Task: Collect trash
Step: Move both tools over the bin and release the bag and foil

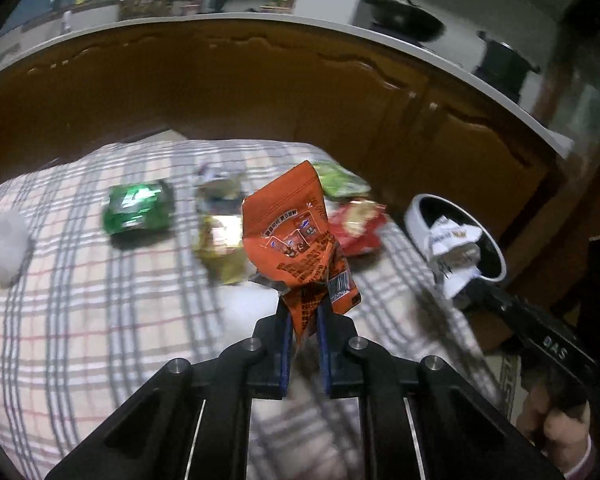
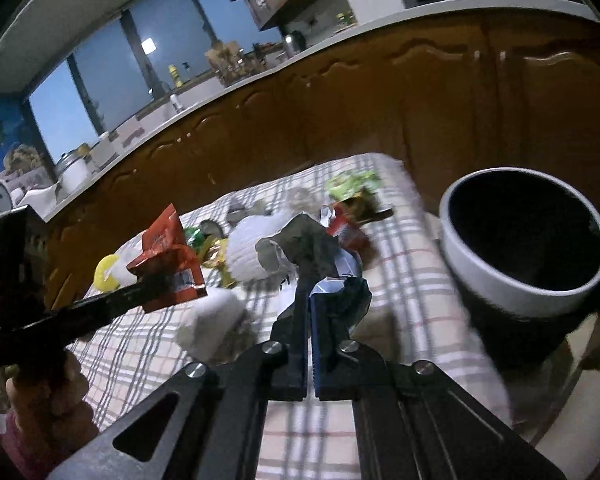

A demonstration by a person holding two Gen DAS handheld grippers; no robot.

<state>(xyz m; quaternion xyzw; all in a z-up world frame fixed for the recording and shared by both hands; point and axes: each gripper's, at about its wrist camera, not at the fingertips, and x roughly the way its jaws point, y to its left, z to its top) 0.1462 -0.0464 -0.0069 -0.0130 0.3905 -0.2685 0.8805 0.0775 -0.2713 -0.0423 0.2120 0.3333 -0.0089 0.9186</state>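
The left gripper (image 1: 303,322) pinched the orange wrapper (image 1: 296,236) by its bottom corner. The right gripper (image 2: 306,300) was clamped on crumpled paper (image 2: 300,246) near the bin (image 2: 504,280). Both looked light and limp, likely slippery. Farther wrappers on the checked cloth (image 1: 80,320) were blurred.

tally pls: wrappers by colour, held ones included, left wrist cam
Orange: 1, orange wrapper, in left gripper
White: 1, white wrapper, in right gripper
Green: 2, green packet, light green packet
Red: 1, red packet
Yellow: 1, yellowish packet
Total: 6
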